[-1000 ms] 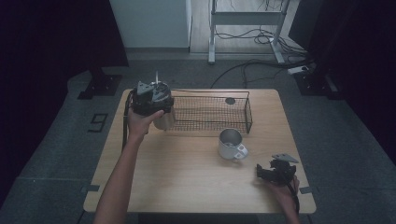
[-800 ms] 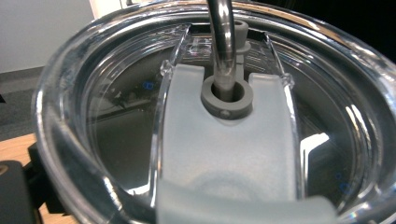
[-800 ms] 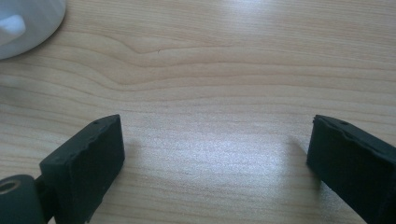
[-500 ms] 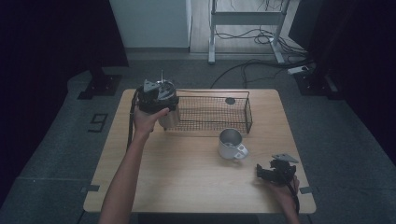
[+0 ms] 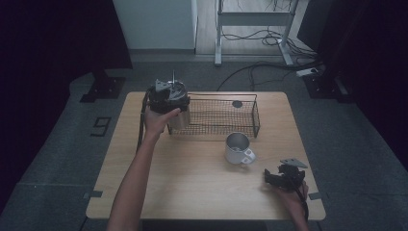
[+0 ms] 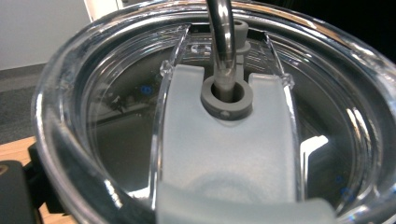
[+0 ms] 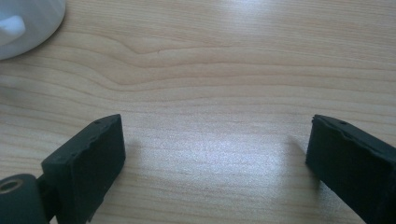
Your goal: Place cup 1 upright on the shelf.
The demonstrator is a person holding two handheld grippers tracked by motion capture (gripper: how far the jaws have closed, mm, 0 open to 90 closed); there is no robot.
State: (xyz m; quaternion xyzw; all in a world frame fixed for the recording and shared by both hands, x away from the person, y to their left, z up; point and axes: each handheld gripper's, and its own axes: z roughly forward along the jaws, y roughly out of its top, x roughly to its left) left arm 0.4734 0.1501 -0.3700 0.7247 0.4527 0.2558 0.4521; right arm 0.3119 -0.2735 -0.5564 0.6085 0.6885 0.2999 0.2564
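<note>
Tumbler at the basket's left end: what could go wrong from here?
1. The left tool sits over the tumbler, right beside the wire basket; it could catch the basket rim.
2. A metal straw stands through the clear lid; tilting may swing it.
3. The left tool's grip isn't visible, so the tumbler may slip.

A light wooden counter (image 5: pixel 192 192) stands on a grey carpeted floor (image 5: pixel 346 130), where a "9" marking (image 5: pixel 101 126) lies at the left. Dark curtains (image 5: pixel 53 38) hang at both sides. Behind is a white panel (image 5: pixel 154 21), a metal frame stand (image 5: pixel 255 21), and black cables (image 5: pixel 260 67) running to a power strip (image 5: pixel 308 72).
</note>
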